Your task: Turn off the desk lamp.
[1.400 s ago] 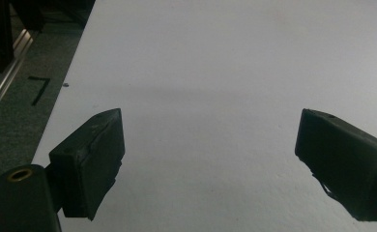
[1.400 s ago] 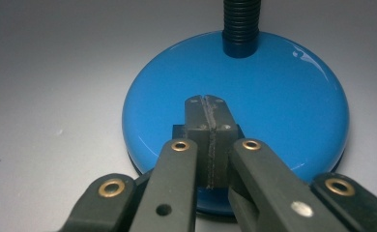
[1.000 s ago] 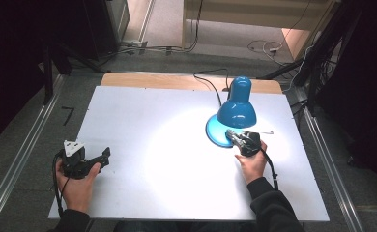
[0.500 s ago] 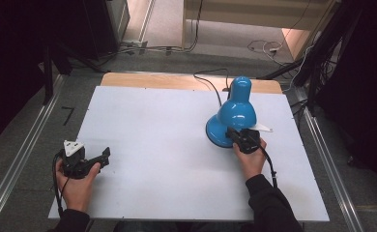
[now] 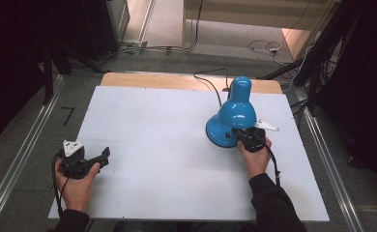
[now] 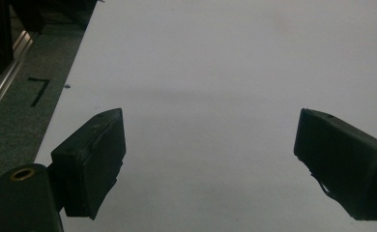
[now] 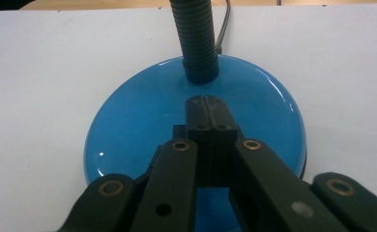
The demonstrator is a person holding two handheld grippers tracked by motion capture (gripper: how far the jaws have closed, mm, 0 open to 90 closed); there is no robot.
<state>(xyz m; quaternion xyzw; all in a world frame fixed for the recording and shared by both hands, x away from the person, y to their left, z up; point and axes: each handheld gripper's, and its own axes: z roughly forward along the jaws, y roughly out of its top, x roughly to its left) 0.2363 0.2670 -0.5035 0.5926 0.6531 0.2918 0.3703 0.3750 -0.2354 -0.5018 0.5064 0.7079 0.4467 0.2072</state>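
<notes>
A blue desk lamp [image 5: 237, 110] stands at the table's right, its shade bent over the round base [image 7: 138, 125]. No light falls from it. A dark ribbed neck [image 7: 195, 38] rises from the back of the base. My right gripper [image 7: 207, 104] is shut, jaws pressed together with nothing between them, and its tip rests over the top of the base just in front of the neck. From above, the right gripper [image 5: 235, 134] lies at the base's near right edge. My left gripper [image 5: 104, 154] lies near the table's left front, jaws wide open over bare tabletop [image 6: 210, 159].
The white table [image 5: 152, 125] has a wooden strip [image 5: 152, 79] along its far edge. The lamp's cable [image 5: 210, 79] runs off the back. Metal rails [image 5: 22, 159] flank both sides of the table, and more cables lie on the floor beyond.
The lamp's bright patch on the table a second ago has gone; the lamp is dark now. The right gripper has edged forward onto the base. The left gripper has stayed put.
</notes>
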